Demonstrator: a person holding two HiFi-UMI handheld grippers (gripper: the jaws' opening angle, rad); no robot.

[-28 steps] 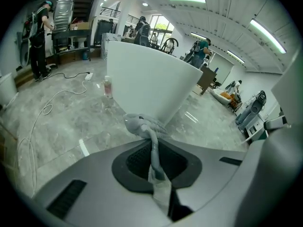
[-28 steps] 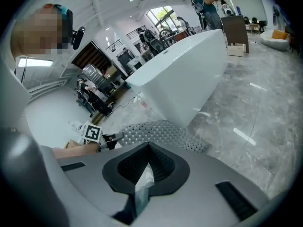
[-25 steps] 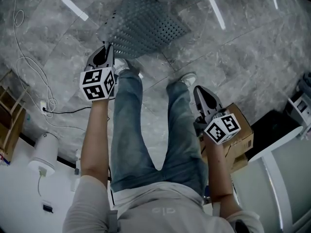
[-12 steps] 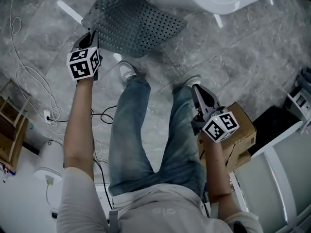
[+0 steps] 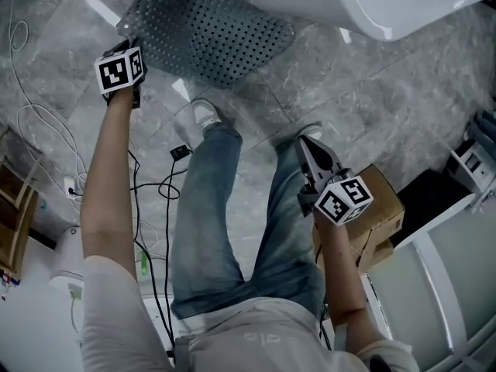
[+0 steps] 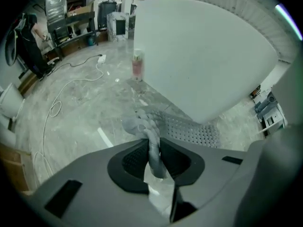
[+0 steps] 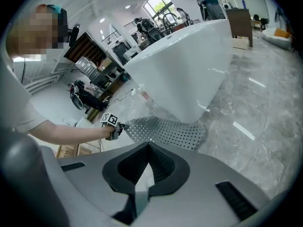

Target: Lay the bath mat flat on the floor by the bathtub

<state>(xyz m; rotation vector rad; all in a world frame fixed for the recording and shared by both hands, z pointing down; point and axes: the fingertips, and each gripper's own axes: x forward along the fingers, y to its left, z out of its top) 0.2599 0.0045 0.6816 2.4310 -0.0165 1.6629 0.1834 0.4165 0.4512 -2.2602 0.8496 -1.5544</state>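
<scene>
Head view: shows the left gripper [image 5: 125, 46] held out at arm's length over the raised near corner of the grey perforated bath mat [image 5: 209, 33]. Shows the rest of the mat spread on the marble floor [image 5: 387, 107] at the foot of the white bathtub [image 5: 372, 6]; touching the tub or just beside it, hard to tell. Places the right gripper [image 5: 304, 144] low beside the right leg, above a cardboard box [image 5: 384, 208], well apart from the mat. Left gripper view: shows a bunched fold of the mat's edge pinched between the pads, the jaws only narrowly parted and just now opening a little; beyond, a pink bottle [image 6: 137, 67] by the tub wall. Right gripper view: shows jaws fully together on nothing, with mat, tub and left gripper ahead.
</scene>
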